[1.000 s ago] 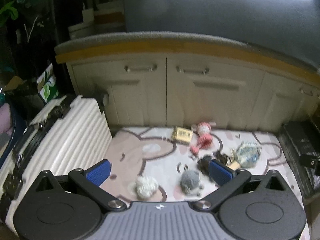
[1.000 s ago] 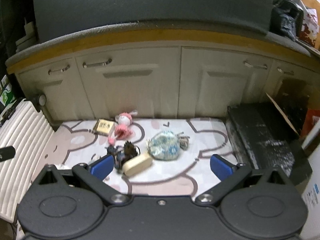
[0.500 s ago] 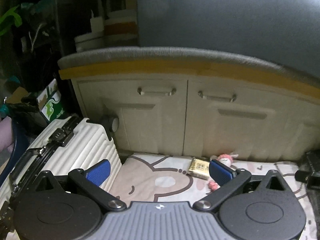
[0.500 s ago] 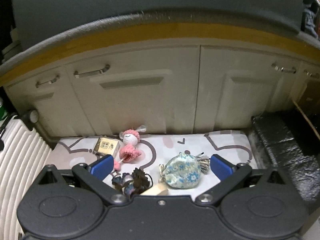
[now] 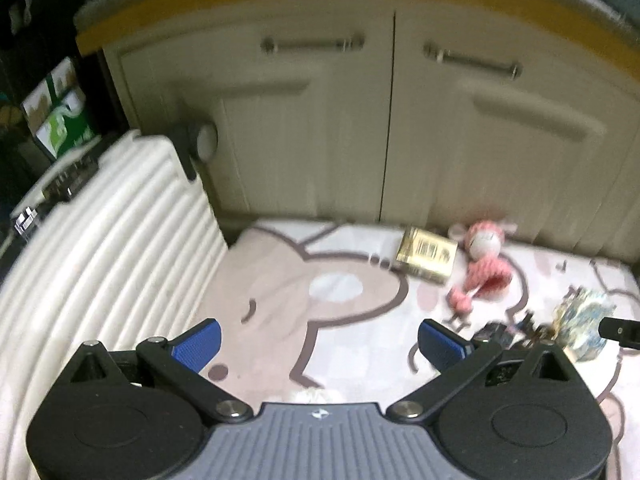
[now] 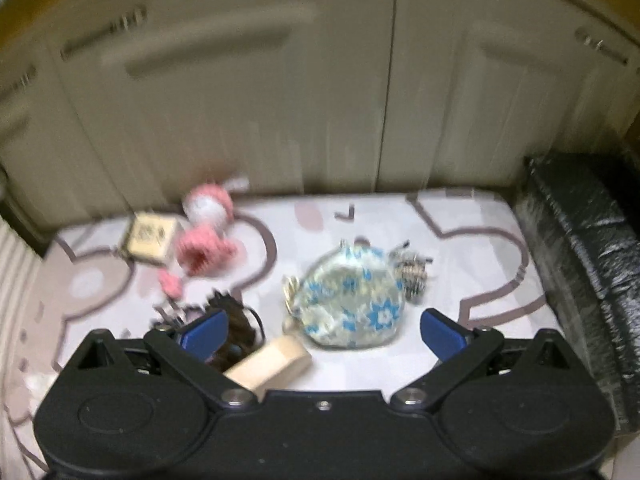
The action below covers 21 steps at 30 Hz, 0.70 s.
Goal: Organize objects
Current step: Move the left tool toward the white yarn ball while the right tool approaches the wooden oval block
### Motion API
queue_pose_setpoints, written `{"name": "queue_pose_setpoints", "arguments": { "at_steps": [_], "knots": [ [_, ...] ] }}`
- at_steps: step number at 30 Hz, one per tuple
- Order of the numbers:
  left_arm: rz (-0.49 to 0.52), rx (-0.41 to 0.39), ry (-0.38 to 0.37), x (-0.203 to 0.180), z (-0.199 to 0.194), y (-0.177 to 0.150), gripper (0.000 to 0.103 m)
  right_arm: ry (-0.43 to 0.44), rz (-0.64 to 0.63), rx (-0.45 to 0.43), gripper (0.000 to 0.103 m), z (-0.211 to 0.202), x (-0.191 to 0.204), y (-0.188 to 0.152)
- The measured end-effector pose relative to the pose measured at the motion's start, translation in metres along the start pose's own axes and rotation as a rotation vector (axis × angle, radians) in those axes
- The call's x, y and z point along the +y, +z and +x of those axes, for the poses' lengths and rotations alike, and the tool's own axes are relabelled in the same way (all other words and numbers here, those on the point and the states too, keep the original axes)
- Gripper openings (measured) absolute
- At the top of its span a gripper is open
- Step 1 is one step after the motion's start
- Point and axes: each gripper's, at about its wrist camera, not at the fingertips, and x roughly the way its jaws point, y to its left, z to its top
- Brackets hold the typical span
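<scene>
Left wrist: patterned mat between white suitcase; cream cabinet doors

left gripper hangs over a pale mat w/ brown cartoon outlines, blue pads wide apart, nothing between them. white ribbed suitcase lies along the mat's left edge. near the cream cabinet doors at the back: a small gold box, pink knitted doll just right of it. far right, a blue-flowered pouch w/ dark small bits beside it, blurred. black part of the other tool pokes in at the right edge.
</scene>
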Motion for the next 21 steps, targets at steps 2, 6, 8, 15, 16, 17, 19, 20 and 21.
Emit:
{"name": "queue_pose_setpoints", "arguments": {
  "at_steps": [2, 6, 8, 15, 16, 17, 19, 20, 21],
  "knots": [
    [-0.008, 0.038, 0.004, 0.004, 0.011, -0.004, 0.103, -0.011, -0.012, 0.029, 0.103, 0.014, 0.002, -0.003],
    [-0.038, 0.107, 0.003, 0.011, 0.032, -0.009, 0.103, -0.021, -0.013, 0.069, 0.103, 0.034, 0.009, -0.006],
    [-0.057, 0.135, -0.023, 0.013, 0.04, -0.012, 0.103, -0.038, -0.019, 0.085, 0.103, 0.042, 0.012, -0.008],
    [-0.066, 0.196, -0.062, 0.011, 0.063, -0.025, 0.103, -0.066, -0.052, 0.12, 0.103, 0.051, 0.006, -0.016],
    [-0.062, 0.199, -0.058, 0.012, 0.065, -0.028, 0.103, -0.073, -0.059, 0.124, 0.103, 0.05, 0.004, -0.017],
    [-0.056, 0.2, -0.053, 0.012, 0.067, -0.029, 0.102, -0.075, -0.065, 0.126, 0.103, 0.049, 0.002, -0.018],
    [-0.045, 0.207, -0.042, 0.012, 0.07, -0.032, 0.101, -0.077, -0.068, 0.14, 0.103, 0.048, -0.002, -0.02],
    [-0.046, 0.208, -0.04, 0.013, 0.071, -0.033, 0.101, -0.084, -0.07, 0.158, 0.103, 0.048, -0.004, -0.02],
    [-0.047, 0.211, -0.04, 0.015, 0.072, -0.034, 0.101, -0.094, -0.075, 0.176, 0.103, 0.048, -0.005, -0.021]
  ]
}}
